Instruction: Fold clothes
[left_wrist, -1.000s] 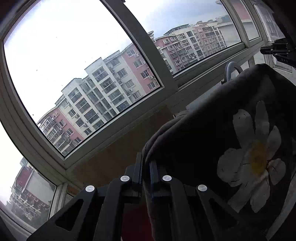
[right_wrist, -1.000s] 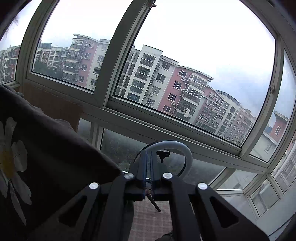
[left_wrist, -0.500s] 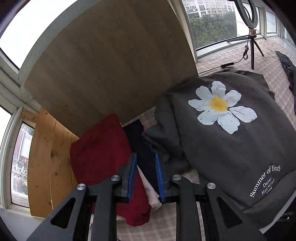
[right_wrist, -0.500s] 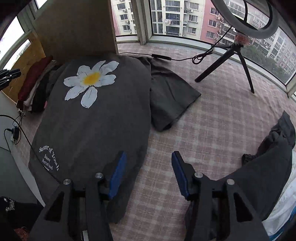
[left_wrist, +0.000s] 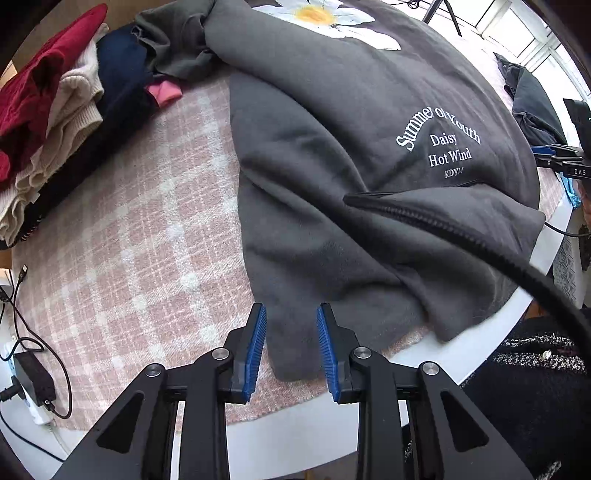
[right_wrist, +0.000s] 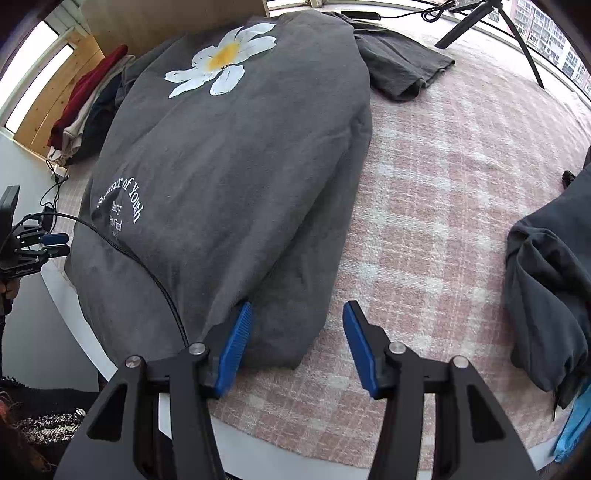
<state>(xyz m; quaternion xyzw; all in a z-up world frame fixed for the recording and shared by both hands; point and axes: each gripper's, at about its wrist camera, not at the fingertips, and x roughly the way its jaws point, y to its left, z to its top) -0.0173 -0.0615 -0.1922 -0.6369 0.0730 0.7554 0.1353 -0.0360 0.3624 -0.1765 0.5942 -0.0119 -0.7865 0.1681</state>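
A dark grey sweatshirt (left_wrist: 351, 155) with a white daisy and the print "Summer of Youth Daisy Hot Wind" lies spread on a pink plaid blanket (left_wrist: 140, 229). In the left wrist view my left gripper (left_wrist: 291, 314) is open, and the near left hem corner lies between its blue pads (left_wrist: 256, 347) unclamped. In the right wrist view the sweatshirt (right_wrist: 229, 155) fills the left half. My right gripper (right_wrist: 297, 306) is wide open over its near right hem corner, the cloth against the left pad (right_wrist: 236, 339). One sleeve (right_wrist: 402, 66) lies out at the far right.
Folded clothes in red, cream and navy (left_wrist: 48, 110) are stacked at far left. A dark garment heap (right_wrist: 546, 277) sits at right, a tripod (right_wrist: 480, 22) behind. A black cable (left_wrist: 461, 236) crosses the hem. A power adapter (left_wrist: 29, 373) lies by the table's white edge (left_wrist: 443, 354).
A second ago both grippers held the sweatshirt up against the window, shut on it. They laid it flat, opened, and now sit low at its near hem.
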